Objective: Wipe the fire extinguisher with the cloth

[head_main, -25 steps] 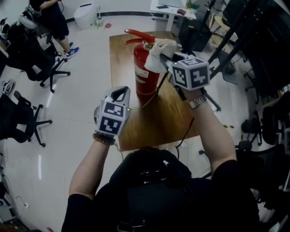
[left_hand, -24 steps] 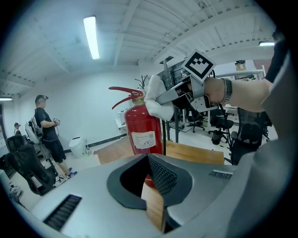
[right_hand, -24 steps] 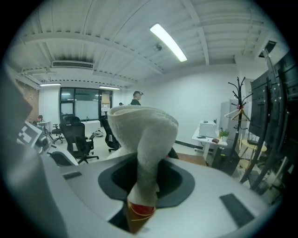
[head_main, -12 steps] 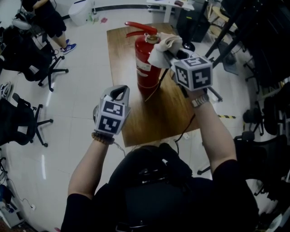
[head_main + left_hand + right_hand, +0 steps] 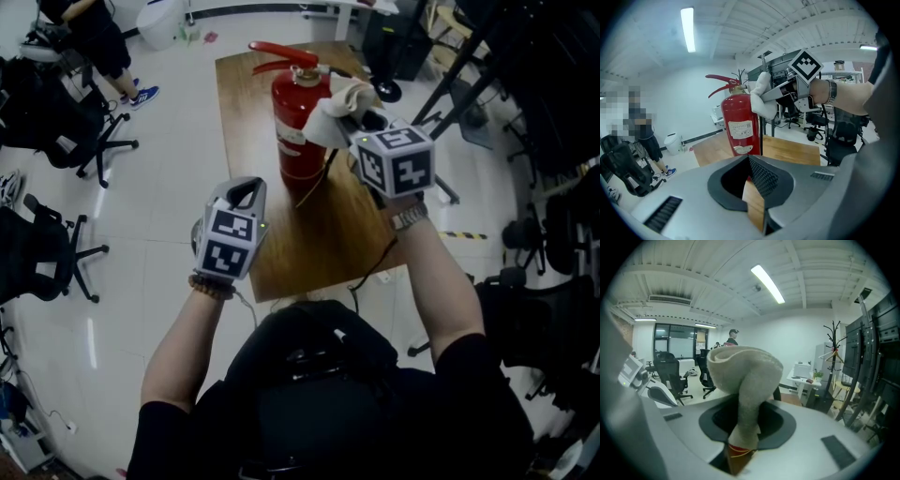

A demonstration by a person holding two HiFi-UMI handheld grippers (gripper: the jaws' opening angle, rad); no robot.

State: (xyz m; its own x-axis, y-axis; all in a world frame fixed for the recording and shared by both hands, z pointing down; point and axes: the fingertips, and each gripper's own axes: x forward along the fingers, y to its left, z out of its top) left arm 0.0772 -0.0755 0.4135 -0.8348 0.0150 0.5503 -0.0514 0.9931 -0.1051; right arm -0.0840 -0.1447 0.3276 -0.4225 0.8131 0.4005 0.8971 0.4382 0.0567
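Note:
A red fire extinguisher (image 5: 296, 127) with a black hose stands upright on the wooden table (image 5: 328, 239). My right gripper (image 5: 354, 120) is shut on a bunched white cloth (image 5: 336, 105), which lies against the extinguisher's upper right side, just below the valve. In the right gripper view the cloth (image 5: 745, 376) bulges out of the shut jaws (image 5: 743, 446) and hides the extinguisher. My left gripper (image 5: 249, 189) hangs off the table's left edge, short of the extinguisher, shut and holding nothing. The left gripper view shows the extinguisher (image 5: 739, 126), the cloth (image 5: 763, 98) and the right gripper (image 5: 785, 90) ahead of it.
Black office chairs (image 5: 56, 253) stand on the white floor at the left, with a person (image 5: 94, 37) at the far left. Dark stand legs (image 5: 450, 84) and more chairs crowd the right side. A cable (image 5: 375, 267) trails over the table's near edge.
The right gripper with the cloth has slid a little down from the extinguisher's valve onto its upper right side. The left gripper has stayed where it was.

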